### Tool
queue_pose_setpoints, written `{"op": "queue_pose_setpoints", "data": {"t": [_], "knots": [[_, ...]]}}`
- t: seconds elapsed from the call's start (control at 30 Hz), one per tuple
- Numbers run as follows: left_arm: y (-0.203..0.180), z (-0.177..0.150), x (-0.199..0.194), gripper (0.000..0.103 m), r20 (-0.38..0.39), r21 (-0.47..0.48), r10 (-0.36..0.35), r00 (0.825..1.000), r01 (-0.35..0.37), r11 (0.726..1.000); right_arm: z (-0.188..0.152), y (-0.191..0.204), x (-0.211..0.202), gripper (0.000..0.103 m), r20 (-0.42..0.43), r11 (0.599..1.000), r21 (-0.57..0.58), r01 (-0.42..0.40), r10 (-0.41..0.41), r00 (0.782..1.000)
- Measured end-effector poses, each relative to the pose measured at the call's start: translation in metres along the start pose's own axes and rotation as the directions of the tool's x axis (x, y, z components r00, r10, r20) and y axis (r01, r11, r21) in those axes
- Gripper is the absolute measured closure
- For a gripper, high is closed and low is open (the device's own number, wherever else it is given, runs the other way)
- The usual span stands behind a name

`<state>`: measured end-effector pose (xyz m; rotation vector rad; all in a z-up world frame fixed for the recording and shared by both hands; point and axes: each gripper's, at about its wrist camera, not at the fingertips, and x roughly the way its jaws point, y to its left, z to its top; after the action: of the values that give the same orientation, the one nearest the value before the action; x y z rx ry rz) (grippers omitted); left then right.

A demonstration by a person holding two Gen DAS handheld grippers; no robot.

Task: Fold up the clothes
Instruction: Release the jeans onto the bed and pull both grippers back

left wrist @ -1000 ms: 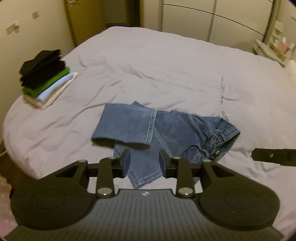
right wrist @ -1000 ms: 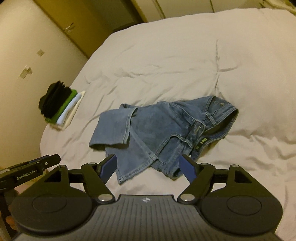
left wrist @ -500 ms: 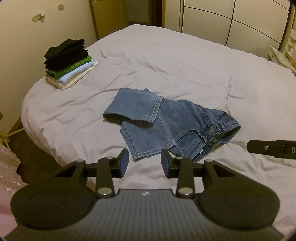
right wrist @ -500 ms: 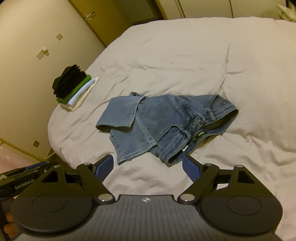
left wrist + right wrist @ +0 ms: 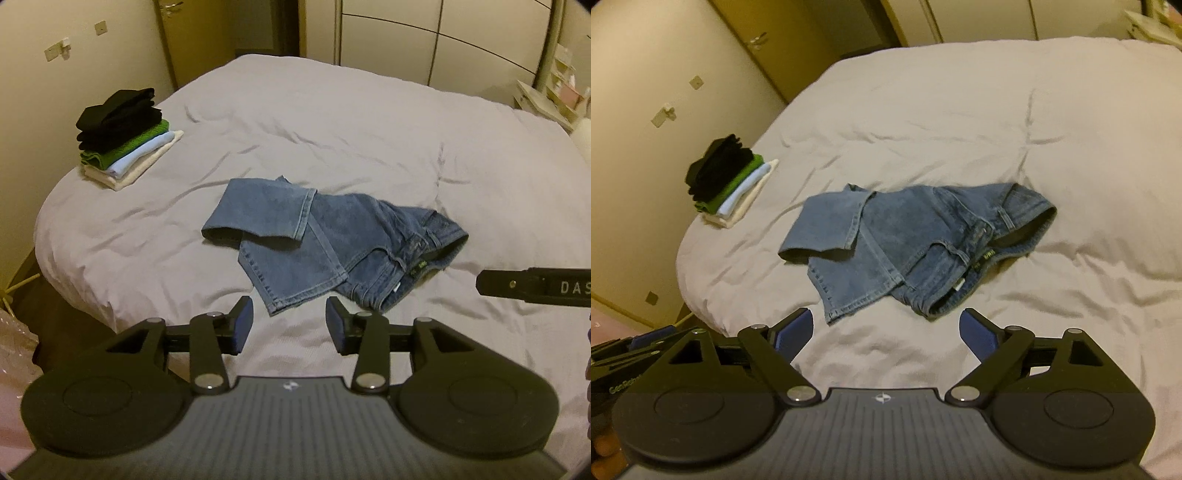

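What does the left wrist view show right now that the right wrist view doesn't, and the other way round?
Only the left wrist view shows the shelf unit at the far right, and the tip of the right hand-held gripper reaching in from the right edge.

Only the right wrist view shows the left hand-held gripper's side at the lower left, and the right hand-held gripper's own blue pads set wide apart.

Both show the crumpled jeans on the bed, the folded stack near its left corner, and both hand-held grippers open, holding nothing.
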<state>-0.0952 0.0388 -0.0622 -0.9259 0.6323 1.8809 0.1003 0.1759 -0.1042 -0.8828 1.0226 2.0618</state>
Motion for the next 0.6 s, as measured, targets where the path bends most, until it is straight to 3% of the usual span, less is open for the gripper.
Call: {"op": "queue_pose_setpoints", "data": {"t": [0.37, 0.6], "knots": [[0.019, -0.02, 0.002, 0.064, -0.03, 0.056, -0.048, 0.998, 0.05, 0.997, -0.049, 0.018, -0.003, 0.014, -0.01, 0.995, 0.06, 0.08, -0.08, 0.997], [0.017, -0.025, -0.001, 0.062, -0.024, 0.077, -0.059, 0.998, 0.06, 0.995, -0.058, 0.024, -0.007, 0.014, 0.01, 0.994, 0.067, 0.082, -0.083, 0.996]]}}
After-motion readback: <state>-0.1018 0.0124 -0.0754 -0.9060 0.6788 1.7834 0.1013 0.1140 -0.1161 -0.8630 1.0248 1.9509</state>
